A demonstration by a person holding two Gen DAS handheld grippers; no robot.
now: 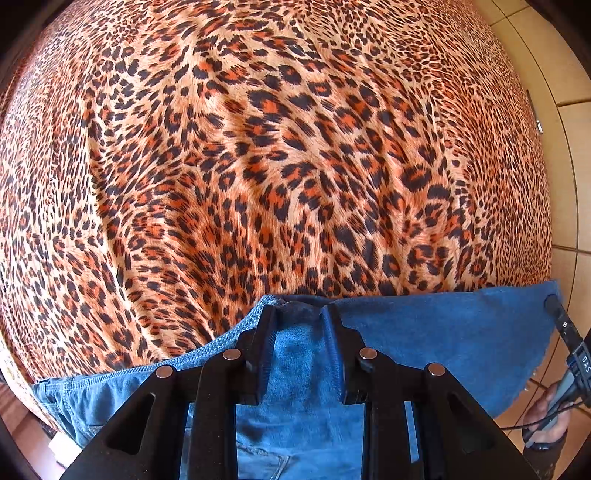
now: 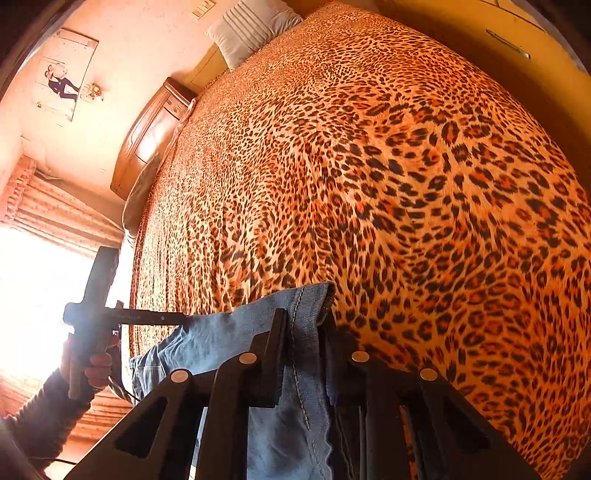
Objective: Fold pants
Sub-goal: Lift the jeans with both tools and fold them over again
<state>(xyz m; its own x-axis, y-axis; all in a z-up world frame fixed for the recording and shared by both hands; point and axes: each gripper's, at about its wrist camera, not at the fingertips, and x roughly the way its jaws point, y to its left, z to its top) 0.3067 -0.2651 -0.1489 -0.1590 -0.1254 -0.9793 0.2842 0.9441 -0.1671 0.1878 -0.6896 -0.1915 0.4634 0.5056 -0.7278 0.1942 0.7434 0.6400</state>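
Blue denim pants (image 1: pixel 424 332) lie at the near edge of a leopard-print bedspread (image 1: pixel 258 147). My left gripper (image 1: pixel 300 314) is shut on a bunched fold of the denim at its upper edge. In the left wrist view my right gripper (image 1: pixel 552 301) pinches the pants' right corner, with a hand below it. In the right wrist view my right gripper (image 2: pixel 304 321) is shut on a seamed edge of the pants (image 2: pixel 229 339), lifted a little off the bed. My left gripper (image 2: pixel 181 318) shows at the left there, its tip at the denim, held by a hand in a dark sleeve.
The bedspread (image 2: pixel 369 184) runs away to a white pillow (image 2: pixel 251 29) at the head. A wooden nightstand (image 2: pixel 155 133) stands beside the bed, with a bright window (image 2: pixel 33 295) and curtain near it. Tiled floor (image 1: pixel 569 147) borders the bed on the right.
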